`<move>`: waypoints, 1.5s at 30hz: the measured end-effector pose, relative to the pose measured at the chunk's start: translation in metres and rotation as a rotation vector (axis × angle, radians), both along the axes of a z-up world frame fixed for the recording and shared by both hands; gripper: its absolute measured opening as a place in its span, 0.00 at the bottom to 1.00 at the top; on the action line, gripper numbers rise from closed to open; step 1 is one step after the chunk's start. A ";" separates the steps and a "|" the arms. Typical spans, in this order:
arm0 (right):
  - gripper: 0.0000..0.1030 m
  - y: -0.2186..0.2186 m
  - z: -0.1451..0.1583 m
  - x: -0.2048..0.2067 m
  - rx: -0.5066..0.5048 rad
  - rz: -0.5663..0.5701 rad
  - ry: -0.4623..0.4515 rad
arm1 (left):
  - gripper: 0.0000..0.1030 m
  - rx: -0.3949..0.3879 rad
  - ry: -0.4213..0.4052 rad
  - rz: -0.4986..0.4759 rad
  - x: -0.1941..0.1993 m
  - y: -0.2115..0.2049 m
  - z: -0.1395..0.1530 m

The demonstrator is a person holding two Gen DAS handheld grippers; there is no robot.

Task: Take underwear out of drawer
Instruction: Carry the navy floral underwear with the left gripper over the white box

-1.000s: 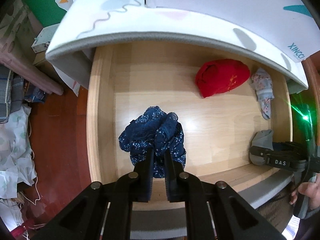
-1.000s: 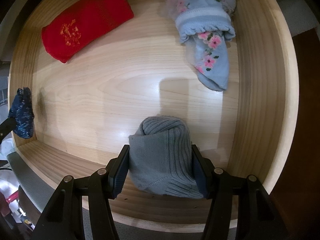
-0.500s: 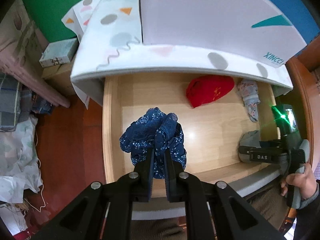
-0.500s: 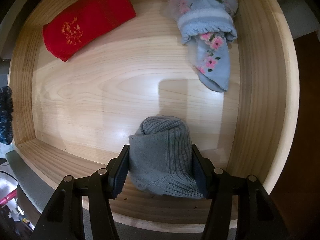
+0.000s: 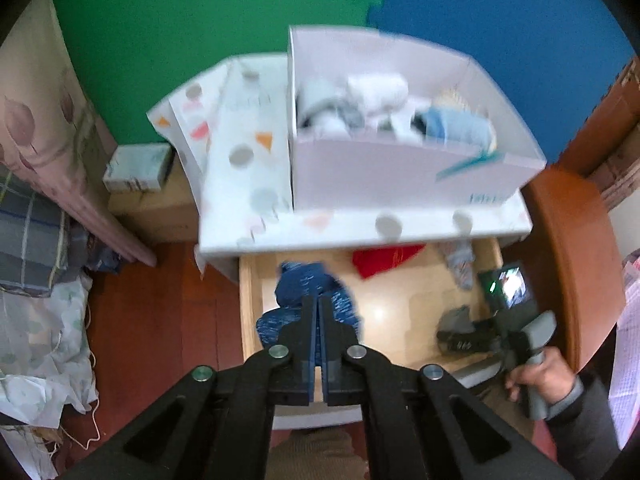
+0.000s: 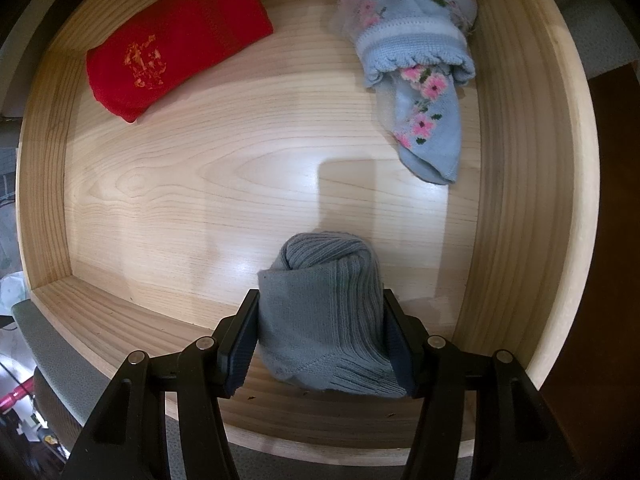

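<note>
The left wrist view, blurred, looks down from high above a wooden drawer [image 5: 250, 300] pulled open under a white patterned cabinet top [image 5: 248, 168]. On that top stands a white box [image 5: 400, 176] filled with rolled fabric items; only this view shows it, along with the green and blue wall behind and the red-brown floor. The right wrist view sits low inside the drawer [image 6: 44, 184] and shows its pale wood floor and walls sharply.

The dark blue patterned underwear [image 5: 304, 292] hangs bunched from the left claw [image 5: 319, 320], whose fingers are pressed together on the cloth, held above the drawer's left side. It does not appear in the right wrist view.

A red folded garment [image 6: 176, 44] lies at the drawer's back left, and a light blue floral sock [image 6: 420, 60] at the back right. The right claw [image 6: 322, 332], gripped by the right hand [image 5: 540, 376], stands with its fingers apart on either side of a grey ribbed sock roll [image 6: 326, 312] at the drawer's front, each finger touching it.
</note>
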State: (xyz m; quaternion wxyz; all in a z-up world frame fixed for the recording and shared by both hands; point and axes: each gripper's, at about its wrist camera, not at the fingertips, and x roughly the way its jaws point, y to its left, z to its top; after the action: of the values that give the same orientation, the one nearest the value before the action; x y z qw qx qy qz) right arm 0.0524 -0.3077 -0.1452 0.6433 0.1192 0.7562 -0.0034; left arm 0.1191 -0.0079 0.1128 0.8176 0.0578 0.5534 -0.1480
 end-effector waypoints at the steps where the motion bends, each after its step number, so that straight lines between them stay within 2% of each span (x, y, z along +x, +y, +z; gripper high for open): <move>1: 0.53 0.000 0.000 0.000 0.002 -0.001 0.000 | 0.01 -0.004 -0.023 0.002 0.003 -0.001 0.011; 11: 0.53 -0.005 -0.001 0.002 0.023 -0.016 0.000 | 0.01 -0.028 -0.067 0.001 0.021 -0.012 0.041; 17: 0.53 -0.003 -0.001 0.003 0.027 -0.016 0.002 | 0.01 -0.054 -0.156 -0.019 0.034 -0.025 0.095; 22: 0.53 -0.006 -0.001 0.003 0.031 -0.018 0.003 | 0.01 -0.044 -0.243 -0.043 0.055 -0.043 0.140; 26: 0.53 -0.007 -0.003 0.001 0.032 -0.020 0.005 | 0.01 -0.032 -0.284 -0.054 0.080 -0.058 0.157; 32: 0.53 -0.010 -0.004 0.002 0.035 -0.021 0.005 | 0.01 -0.018 -0.243 -0.046 0.117 -0.074 0.135; 40: 0.53 -0.008 -0.004 0.000 0.028 -0.016 0.008 | 0.01 0.017 -0.100 -0.049 0.139 -0.089 0.052; 45: 0.53 -0.005 -0.006 -0.002 0.023 -0.014 0.011 | 0.01 0.037 -0.057 -0.069 0.138 -0.095 0.019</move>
State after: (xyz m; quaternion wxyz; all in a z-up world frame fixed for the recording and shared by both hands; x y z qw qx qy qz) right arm 0.0508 -0.3127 -0.1514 0.6377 0.1316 0.7590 0.0002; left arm 0.2566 -0.1034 0.1315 0.8263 0.0960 0.5301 -0.1643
